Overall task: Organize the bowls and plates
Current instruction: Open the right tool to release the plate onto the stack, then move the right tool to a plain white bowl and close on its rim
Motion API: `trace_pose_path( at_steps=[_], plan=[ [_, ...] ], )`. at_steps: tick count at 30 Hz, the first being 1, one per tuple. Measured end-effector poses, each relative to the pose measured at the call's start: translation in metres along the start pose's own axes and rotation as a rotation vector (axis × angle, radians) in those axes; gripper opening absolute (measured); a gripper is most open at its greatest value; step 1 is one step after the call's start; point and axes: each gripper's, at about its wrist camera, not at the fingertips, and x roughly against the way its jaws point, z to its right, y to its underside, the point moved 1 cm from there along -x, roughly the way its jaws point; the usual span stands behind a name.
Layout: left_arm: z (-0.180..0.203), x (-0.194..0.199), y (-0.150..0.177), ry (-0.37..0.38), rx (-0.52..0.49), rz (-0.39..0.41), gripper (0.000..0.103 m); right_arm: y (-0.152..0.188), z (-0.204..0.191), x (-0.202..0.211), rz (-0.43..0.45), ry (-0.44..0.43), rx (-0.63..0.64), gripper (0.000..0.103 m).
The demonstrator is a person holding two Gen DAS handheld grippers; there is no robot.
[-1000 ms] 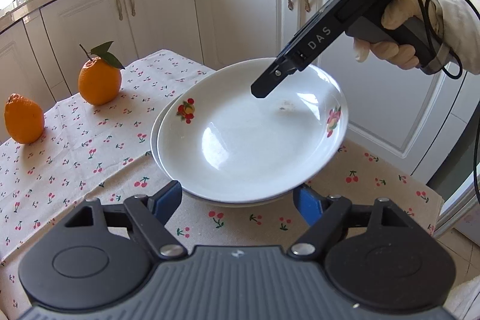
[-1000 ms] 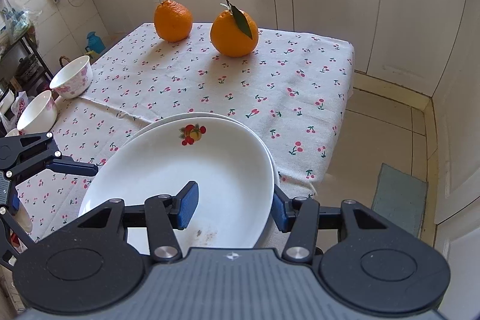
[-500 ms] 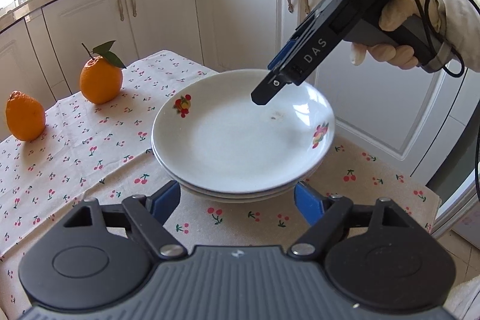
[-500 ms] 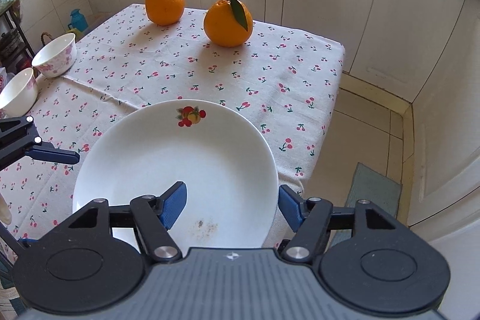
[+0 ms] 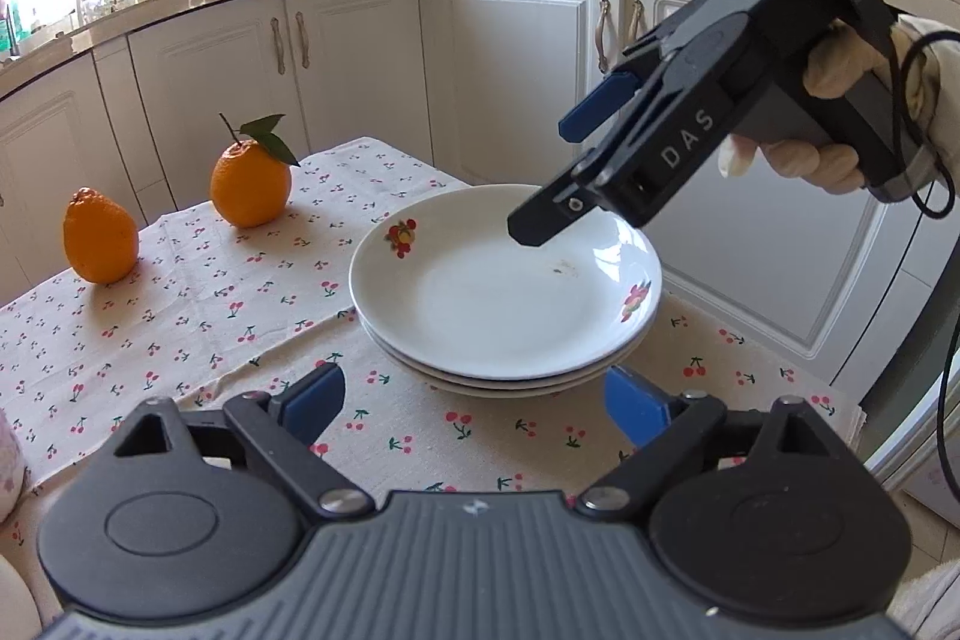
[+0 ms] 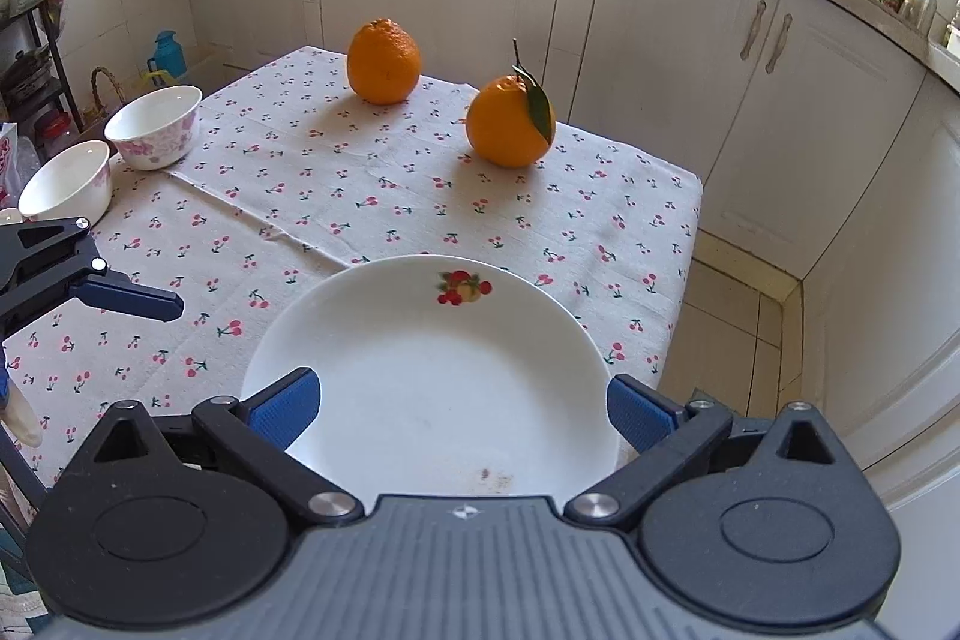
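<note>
Plates (image 5: 504, 304) are sitting stacked at the near corner of the cherry-print tablecloth (image 6: 360, 196). Your right gripper (image 6: 459, 409) is hovering above them, jaws spread wide, gripping nothing. Your left gripper (image 5: 474, 403) is also gaping empty beside the stack. Farther off, two oranges (image 6: 507, 121) and two bowls (image 6: 153, 127) are sitting.

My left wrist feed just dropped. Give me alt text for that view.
A stack of white plates sits on the cherry-print tablecloth, just ahead of the open, empty left gripper. The right gripper, open and empty, hangs above the plates' far rim. Two oranges stand to the left.
</note>
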Motion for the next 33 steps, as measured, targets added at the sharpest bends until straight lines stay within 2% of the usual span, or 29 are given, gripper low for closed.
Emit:
trace_pose_path(
  at_steps=[8, 17, 25, 33],
  plan=[
    [-0.013, 0.039, 0.023, -0.081, 0.033, 0.028, 0.094, 0.005, -0.058, 0.013, 0.092, -0.009, 0.009, 0.103],
    [-0.034, 0.104, 0.066, -0.191, 0.085, 0.066, 0.094, 0.008, -0.123, 0.013, 0.167, 0.011, -0.008, 0.103],
    [-0.068, 0.163, 0.108, -0.331, 0.12, 0.07, 0.094, -0.007, -0.19, 0.003, 0.197, -0.081, 0.054, 0.103],
    [-0.099, 0.197, 0.153, -0.434, 0.154, 0.034, 0.094, -0.034, -0.255, -0.008, 0.211, -0.196, 0.138, 0.103]
  ],
)
